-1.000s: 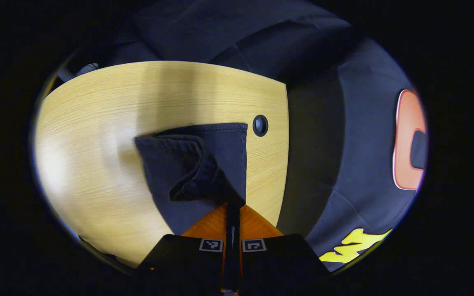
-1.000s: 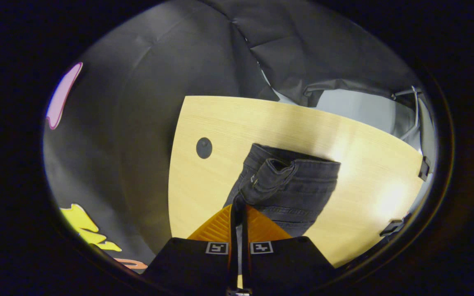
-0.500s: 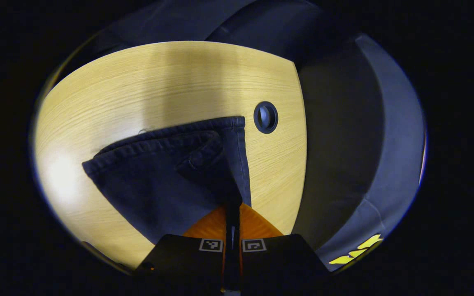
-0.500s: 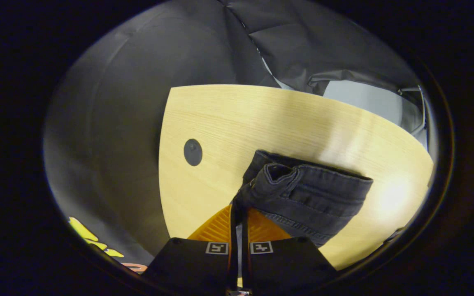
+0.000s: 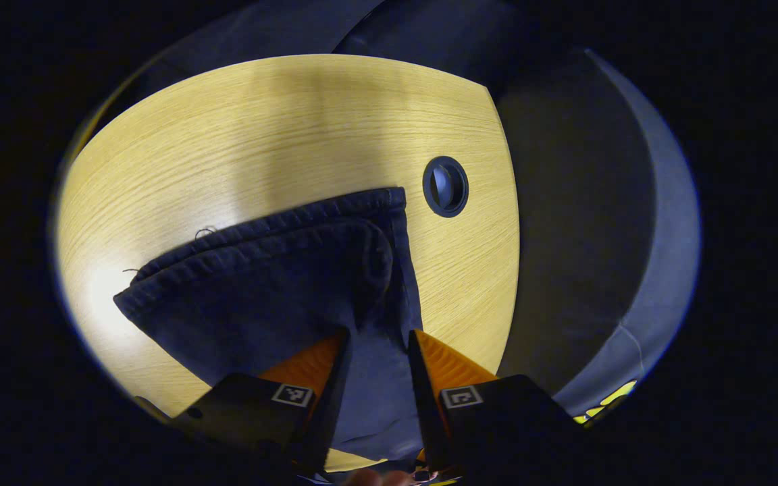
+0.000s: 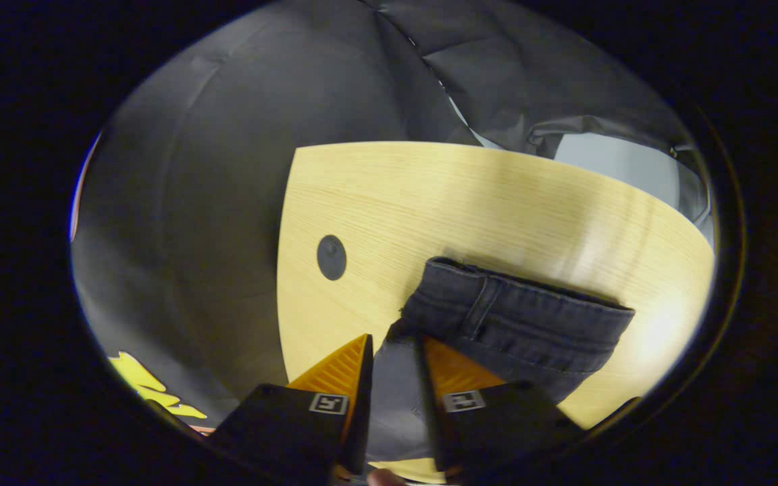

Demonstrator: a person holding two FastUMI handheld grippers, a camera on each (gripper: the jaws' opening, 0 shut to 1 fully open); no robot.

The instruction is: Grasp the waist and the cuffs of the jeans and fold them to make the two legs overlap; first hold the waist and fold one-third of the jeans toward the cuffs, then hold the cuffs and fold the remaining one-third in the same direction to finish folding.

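Black booth cloth (image 6: 227,169) hung behind and beside everything, wrapping the scene from 9 o'clock round to 1 o'clock in the right gripper view and covering the 3 o'clock side in the left gripper view. Within it stood a light wood-grain table (image 5: 261,128), its top taking up most of the left gripper view from 9 to 2 o'clock, with a bright glare patch toward 9 o'clock; in the right gripper view the same tabletop (image 6: 429,196) spread from the centre out to 3 o'clock.

On that top lay the dark jeans (image 5: 261,290), folded into a compact stack. In the left gripper view 2 hemmed cuff edges ran one over the other from 8 o'clock up toward the centre. In the right gripper view the jeans (image 6: 524,324) showed a stitched band with a belt loop, lying toward 4 o'clock.

At 6 o'clock the left gripper (image 5: 375,337) had its 2 fingers spread apart over the denim, with cloth visible in the gap between them and neither pad pressing it. The right gripper (image 6: 396,344) likewise stood with its fingers parted at 6 o'clock, the jeans' near edge lying between and just beyond the tips.

Smallest was the round dark cable grommet (image 5: 445,187), set in the tabletop just beside the jeans' corner at 1 o'clock; in the right gripper view that grommet (image 6: 331,257) sat at 9 o'clock of the stack, apart from it.
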